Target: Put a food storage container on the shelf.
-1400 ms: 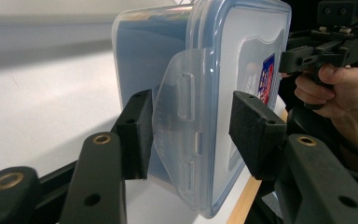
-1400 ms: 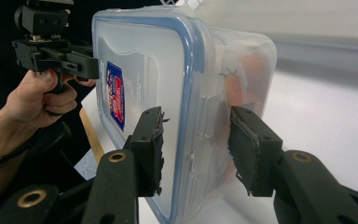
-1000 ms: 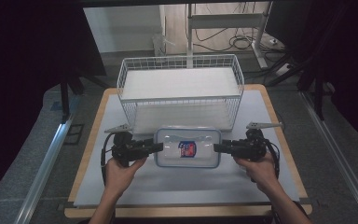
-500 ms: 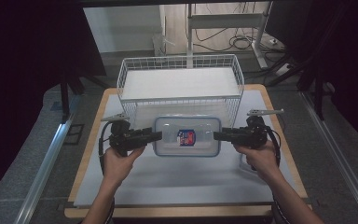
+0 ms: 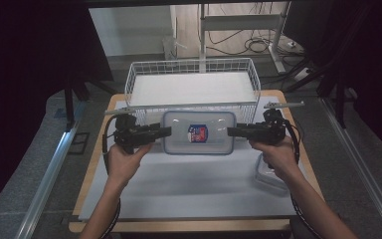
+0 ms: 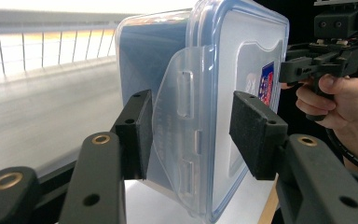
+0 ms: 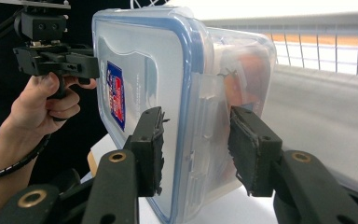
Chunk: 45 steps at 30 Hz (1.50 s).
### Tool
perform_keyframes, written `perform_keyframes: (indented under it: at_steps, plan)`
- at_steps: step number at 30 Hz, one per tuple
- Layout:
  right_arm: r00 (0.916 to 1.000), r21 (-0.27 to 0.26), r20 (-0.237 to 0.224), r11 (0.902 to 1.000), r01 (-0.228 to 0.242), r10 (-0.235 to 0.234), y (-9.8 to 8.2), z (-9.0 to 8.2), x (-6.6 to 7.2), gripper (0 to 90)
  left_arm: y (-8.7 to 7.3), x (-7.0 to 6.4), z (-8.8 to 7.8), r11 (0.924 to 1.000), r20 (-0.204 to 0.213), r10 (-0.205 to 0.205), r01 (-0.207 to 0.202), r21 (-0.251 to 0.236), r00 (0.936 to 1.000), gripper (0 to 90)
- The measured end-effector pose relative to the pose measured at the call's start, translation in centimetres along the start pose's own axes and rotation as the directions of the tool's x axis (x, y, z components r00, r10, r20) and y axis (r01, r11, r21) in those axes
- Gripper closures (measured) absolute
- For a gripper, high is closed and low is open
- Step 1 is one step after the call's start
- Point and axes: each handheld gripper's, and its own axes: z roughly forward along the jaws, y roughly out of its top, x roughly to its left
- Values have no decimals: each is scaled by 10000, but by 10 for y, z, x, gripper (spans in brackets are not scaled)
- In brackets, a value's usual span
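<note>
Container (image 5: 199, 132) lifted between left gripper (image 5: 165, 132) and right gripper (image 5: 232, 132), both clamping end flaps; contents unclear.

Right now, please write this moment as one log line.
lidded plastic container lifted in front of wire basket | left hand-held gripper straddling left end | right hand-held gripper straddling right end | second container on table

A pale table (image 5: 189, 189) with wooden edging stands on grey floor (image 5: 25, 164). Beyond the tools, cables (image 5: 258, 46) trail around a metal stand (image 5: 273, 50), perhaps a desk's legs; dark drapes (image 5: 30, 45) flank both sides.
</note>
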Motion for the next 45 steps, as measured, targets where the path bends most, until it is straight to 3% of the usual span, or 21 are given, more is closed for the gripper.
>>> perform_keyframes:
  at_steps: [10, 17, 26, 32, 40, 45]
  plan:
    - [9995, -170, 131, 9994, 303, -301, 36, 1, 2, 556, 33, 1, -3, 9997, -313, 156, -162, -180, 9994, 492]
    - [9993, -283, 267, 9992, 272, -265, 56, 4, -3, 553, 49, 6, 0, 9994, -295, 156, -165, -316, 9994, 491]
    - [9997, -470, 191, 9988, 162, -154, 83, 8, -9, 550, 78, 16, -3, 9967, -133, -166, 154, -796, 9998, 507]
    - [9996, -515, 291, 9986, 73, -58, 99, 16, -17, 542, 94, 23, 0, 9967, -298, -355, 332, -747, 9989, 506]
    - [9985, -716, 537, 9974, -44, 83, 119, 18, -24, 542, 108, 37, 9, 9934, -40, -842, 836, -780, 9964, 506]
    - [9978, -730, 637, 9973, -114, 161, 126, 21, -27, 543, 114, 42, 12, 9924, -109, -954, 942, -792, 9954, 500]
